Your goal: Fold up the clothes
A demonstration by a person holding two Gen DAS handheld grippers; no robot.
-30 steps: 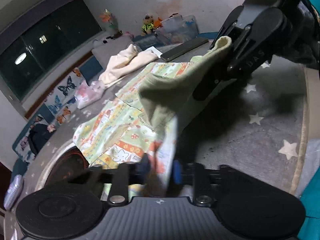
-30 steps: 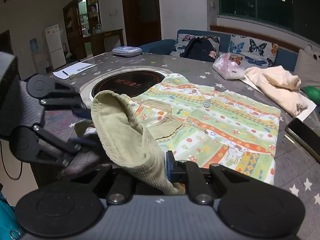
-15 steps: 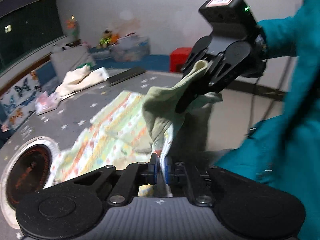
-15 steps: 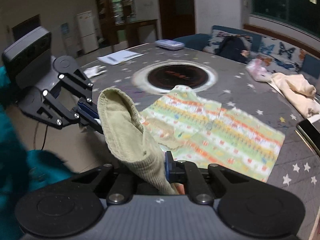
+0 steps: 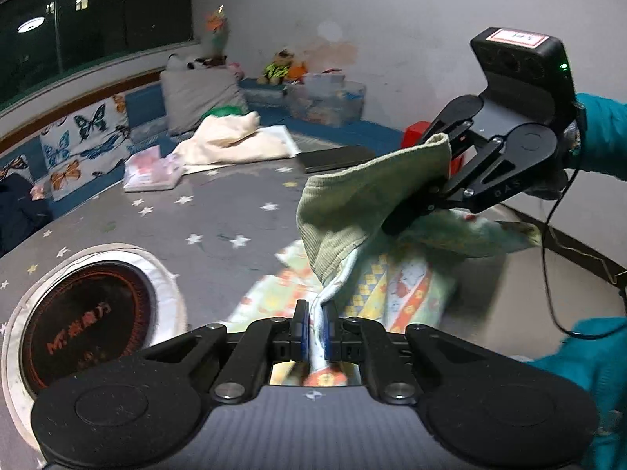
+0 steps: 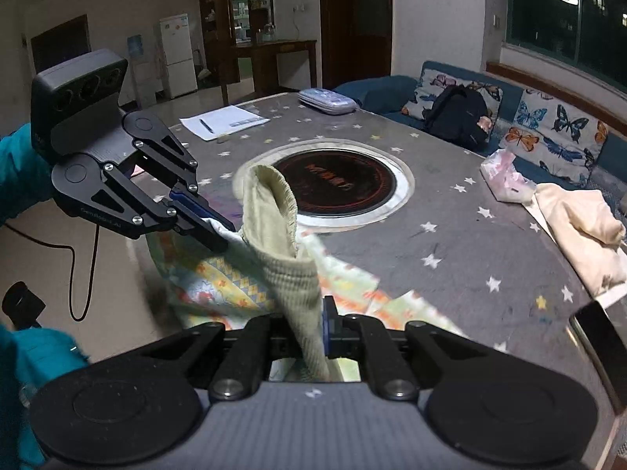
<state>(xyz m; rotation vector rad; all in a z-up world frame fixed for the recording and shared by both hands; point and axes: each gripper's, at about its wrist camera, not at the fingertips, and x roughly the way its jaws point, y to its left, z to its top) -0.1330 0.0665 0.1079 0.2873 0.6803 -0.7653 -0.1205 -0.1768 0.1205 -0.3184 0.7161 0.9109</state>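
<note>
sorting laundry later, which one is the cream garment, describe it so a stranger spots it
On the grey star-print table, look to the edge nearest the butterfly cushions. The cream garment lies crumpled there, beside a pink plastic bag. Unlike the patterned shirt both grippers hold, it is plain.

Patterned garment (image 5: 395, 286) now lifted, dragged tableside

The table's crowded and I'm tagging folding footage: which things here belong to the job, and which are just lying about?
In the job:
- patterned garment, lifted
- left gripper, shut on it
- right gripper, shut on it

Lying about:
- cream garment
- pink packet
- paper and pen
- blue case
- backpack
- round burner
</note>
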